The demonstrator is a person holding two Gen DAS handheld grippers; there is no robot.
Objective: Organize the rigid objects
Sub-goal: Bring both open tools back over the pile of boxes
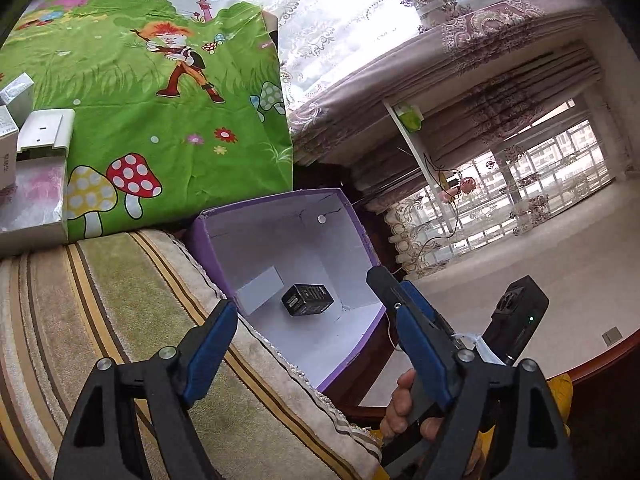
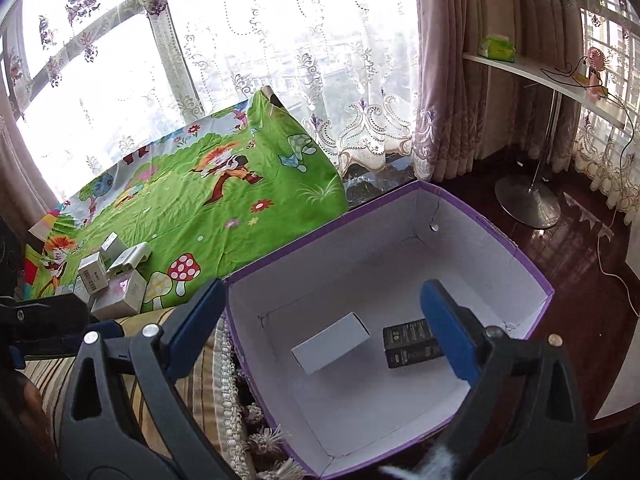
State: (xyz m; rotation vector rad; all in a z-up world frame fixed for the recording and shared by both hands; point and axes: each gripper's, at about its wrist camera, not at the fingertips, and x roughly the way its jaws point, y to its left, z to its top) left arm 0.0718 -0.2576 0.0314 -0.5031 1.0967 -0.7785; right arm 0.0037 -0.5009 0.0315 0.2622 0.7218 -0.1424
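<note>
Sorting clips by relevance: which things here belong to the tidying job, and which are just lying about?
Job:
purple box
white carton and black carton inside it
small white boxes on the green cartoon sheet
left gripper, right gripper, jaws open, empty

Lying about:
green tissue pack on shelf
lamp base
lace curtains

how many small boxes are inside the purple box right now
2: a white box lies left on the purple box floor, a black box right of it, partly hidden behind a gripper finger.
</note>
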